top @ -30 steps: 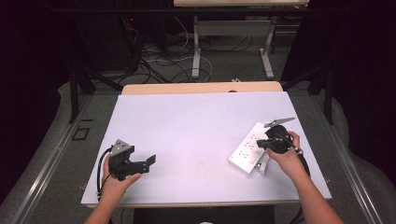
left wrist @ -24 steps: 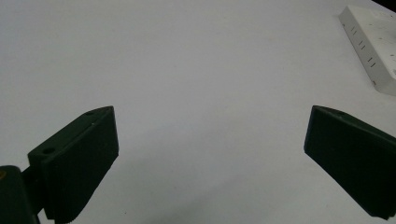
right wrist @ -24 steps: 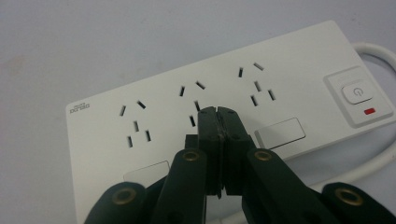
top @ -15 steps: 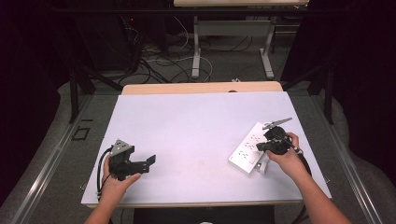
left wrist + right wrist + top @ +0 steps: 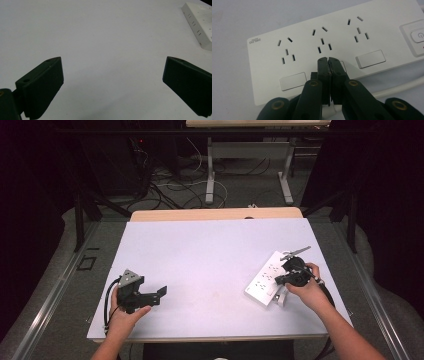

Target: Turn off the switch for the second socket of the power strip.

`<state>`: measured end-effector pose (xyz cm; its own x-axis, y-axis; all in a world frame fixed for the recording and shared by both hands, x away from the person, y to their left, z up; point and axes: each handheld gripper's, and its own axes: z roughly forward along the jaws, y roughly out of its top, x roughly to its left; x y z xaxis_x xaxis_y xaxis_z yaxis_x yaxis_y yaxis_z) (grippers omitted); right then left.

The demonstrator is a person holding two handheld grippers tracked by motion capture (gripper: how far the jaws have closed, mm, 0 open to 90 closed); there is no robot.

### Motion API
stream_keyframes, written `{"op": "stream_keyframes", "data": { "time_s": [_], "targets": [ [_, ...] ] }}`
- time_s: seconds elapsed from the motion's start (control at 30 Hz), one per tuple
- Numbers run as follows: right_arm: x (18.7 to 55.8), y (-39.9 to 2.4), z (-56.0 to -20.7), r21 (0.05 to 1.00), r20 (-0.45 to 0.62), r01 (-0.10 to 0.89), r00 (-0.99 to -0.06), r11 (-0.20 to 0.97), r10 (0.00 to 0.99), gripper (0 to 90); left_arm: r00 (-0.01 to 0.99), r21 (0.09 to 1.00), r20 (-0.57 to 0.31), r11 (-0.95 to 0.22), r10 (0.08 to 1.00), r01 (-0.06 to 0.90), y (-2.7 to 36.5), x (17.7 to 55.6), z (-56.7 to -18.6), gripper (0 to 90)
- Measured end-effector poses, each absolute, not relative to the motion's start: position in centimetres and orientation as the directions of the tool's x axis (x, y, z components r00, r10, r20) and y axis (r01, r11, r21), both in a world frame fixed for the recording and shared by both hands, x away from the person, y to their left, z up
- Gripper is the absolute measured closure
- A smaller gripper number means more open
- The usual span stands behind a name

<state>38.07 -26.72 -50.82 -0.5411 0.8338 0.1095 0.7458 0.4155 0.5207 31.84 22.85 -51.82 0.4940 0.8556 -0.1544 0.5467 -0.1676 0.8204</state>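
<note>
A: Counter (image 5: 210, 250) first, left side: the left gripper (image 5: 161, 293) rests there in the hand, fingers (image 5: 42, 82) spread wide with nothing between them, aimed across bare white toward the strip.

B: And the strip (image 5: 265, 277)?

A: On the right half, lying flat, sockets up. In the high view its long axis runs diagonally, near end toward the middle of the front edge, far end up toward the right edge. The switch (image 5: 418, 36) sits at one end in the right gripper view.

B: Right gripper (image 5: 328, 61)?

A: Fingers pressed together, empty as far as I can see, tips down just at the middle socket (image 5: 323, 45), by a white cover (image 5: 293, 81) row.

B: So which step?

A: Looks like lining up on that socket or its cover. Next move calls for a small, straight push, strip kept from sliding.
</note>
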Motion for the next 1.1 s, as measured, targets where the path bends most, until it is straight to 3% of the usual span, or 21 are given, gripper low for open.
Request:
{"op": "stream_keyframes", "data": {
  "time_s": [1.1],
  "targets": [
    [38.16,-26.02,-51.15,0.503,0.101,0.748,-0.548,0.432,0.83,87.9,0.496,0.821,-0.155,-0.167,0.854,0.545,22.83,31.79,-51.78,3.4]
  ]
}}
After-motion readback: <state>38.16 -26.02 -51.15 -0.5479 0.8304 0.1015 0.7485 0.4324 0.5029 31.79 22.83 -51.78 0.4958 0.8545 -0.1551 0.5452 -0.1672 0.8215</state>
